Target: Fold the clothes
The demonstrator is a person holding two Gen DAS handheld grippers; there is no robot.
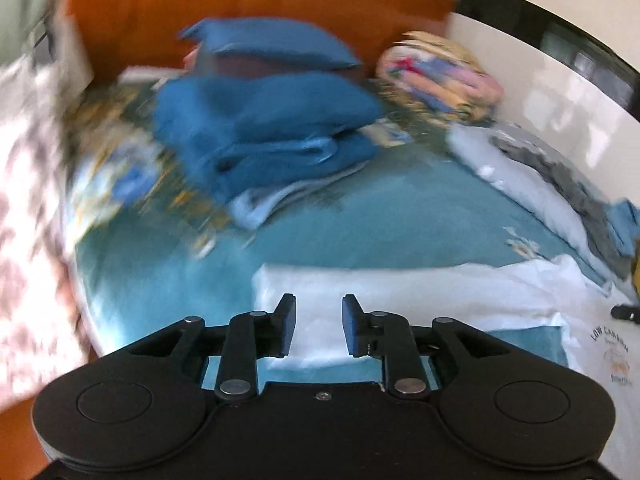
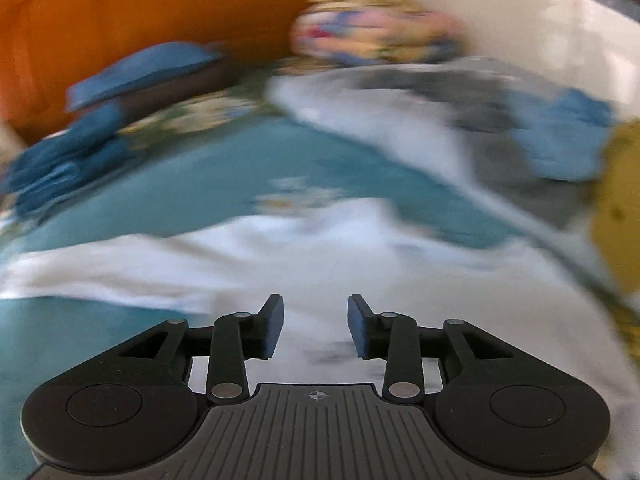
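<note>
A white T-shirt (image 1: 420,292) with a small printed logo lies spread on the teal bedspread (image 1: 360,208); it fills the near half of the right wrist view (image 2: 280,248). My left gripper (image 1: 319,328) hovers over the shirt's left end, its jaws apart with nothing between the pads. Above the middle of the shirt my right gripper (image 2: 316,326) is open too, and holds nothing. Both views are blurred by motion.
A stack of folded blue clothes (image 1: 264,128) sits at the back left, a rolled floral quilt (image 1: 440,72) by the orange headboard (image 1: 240,8). Unfolded pale blue and grey garments (image 1: 552,184) lie along the right side, with a mustard piece (image 2: 620,200) at the right edge.
</note>
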